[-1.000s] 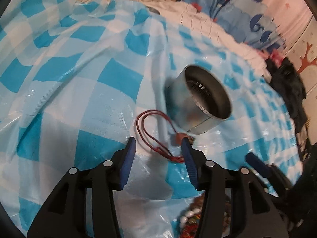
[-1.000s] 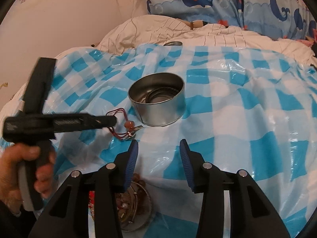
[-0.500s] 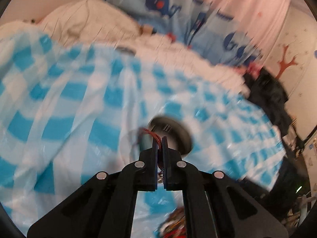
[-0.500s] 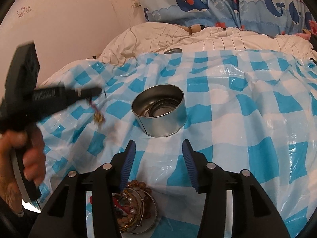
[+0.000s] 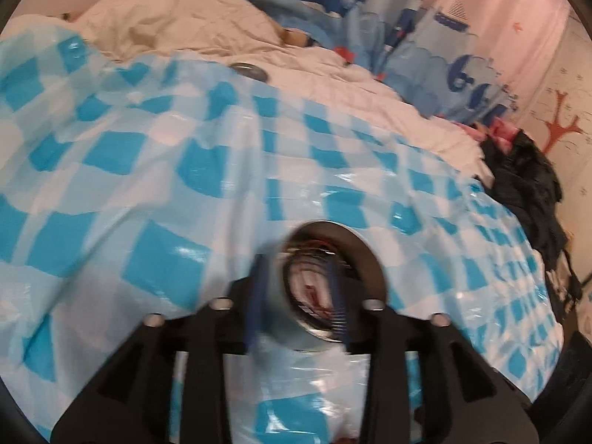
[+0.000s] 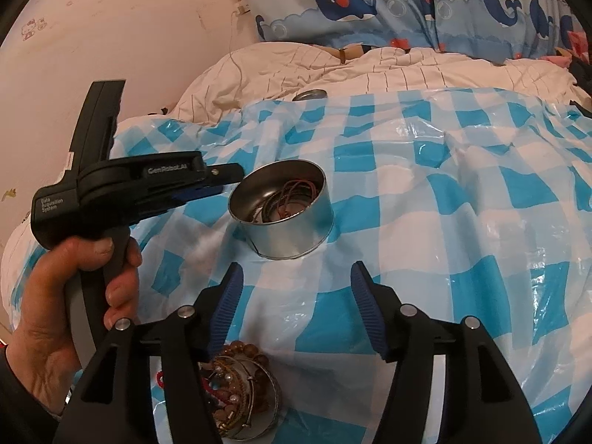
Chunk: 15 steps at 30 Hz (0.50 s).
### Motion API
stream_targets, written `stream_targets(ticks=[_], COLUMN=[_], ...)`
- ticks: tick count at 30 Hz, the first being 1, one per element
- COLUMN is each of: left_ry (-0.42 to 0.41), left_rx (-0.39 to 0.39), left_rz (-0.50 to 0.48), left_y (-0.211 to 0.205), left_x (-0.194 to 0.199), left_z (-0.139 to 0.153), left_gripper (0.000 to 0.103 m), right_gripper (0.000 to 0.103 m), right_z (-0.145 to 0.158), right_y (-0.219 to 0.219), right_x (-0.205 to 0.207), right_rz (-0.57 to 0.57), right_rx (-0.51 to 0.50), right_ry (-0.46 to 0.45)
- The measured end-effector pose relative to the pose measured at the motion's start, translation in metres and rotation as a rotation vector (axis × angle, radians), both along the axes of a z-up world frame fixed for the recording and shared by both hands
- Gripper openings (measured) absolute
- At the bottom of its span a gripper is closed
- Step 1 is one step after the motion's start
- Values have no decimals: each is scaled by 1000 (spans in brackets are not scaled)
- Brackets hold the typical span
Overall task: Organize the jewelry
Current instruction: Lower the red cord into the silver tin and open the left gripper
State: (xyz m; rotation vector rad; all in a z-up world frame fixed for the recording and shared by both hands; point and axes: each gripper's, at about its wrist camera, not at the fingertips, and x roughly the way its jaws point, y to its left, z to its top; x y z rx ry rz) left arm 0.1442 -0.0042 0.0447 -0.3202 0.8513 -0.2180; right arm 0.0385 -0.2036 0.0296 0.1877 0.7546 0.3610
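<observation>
Left gripper [image 5: 296, 296], jaws just parted and empty, hovered over the near-left rim of the round tin [image 6: 282, 215], which sat on the blue checked sheet [image 6: 462, 222] with cords and bangles inside. Right gripper [image 6: 296, 296] stood open, empty, nearer; bead bracelets [image 6: 236, 388] lay heaped below its left finger.

Whale curtain [image 6: 425, 3], pink wall [image 6: 129, 29], rumpled bedding [image 6: 333, 70]

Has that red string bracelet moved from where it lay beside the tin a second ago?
Yes. The red string bracelet now lies inside the tin, no longer on the checked sheet beside it.
</observation>
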Motion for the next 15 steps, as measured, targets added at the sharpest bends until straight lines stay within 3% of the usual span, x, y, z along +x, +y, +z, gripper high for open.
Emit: stream_targets(ticks=[5, 7, 10, 12, 15], left_ry=[76, 86, 100, 120, 155], left_rx=[101, 127, 173, 233, 252], left_rz=[-19, -18, -38, -76, -119], left_y=[-2, -3, -9, -18, -21], left_x=[2, 3, 3, 0, -5], left_z=[-19, -25, -27, -27, -27], left_gripper=[43, 49, 49, 43, 33], right_gripper=[62, 63, 63, 65, 66], right_z=[-2, -1, -1, -1, 0], right_y=[3, 3, 3, 3, 2], right_x=[-1, -1, -1, -1, -1], right_rz=[8, 10, 11, 8, 4], right_rx=[-8, -7, -10, -9, -5], right_ry=[6, 5, 3, 3, 1])
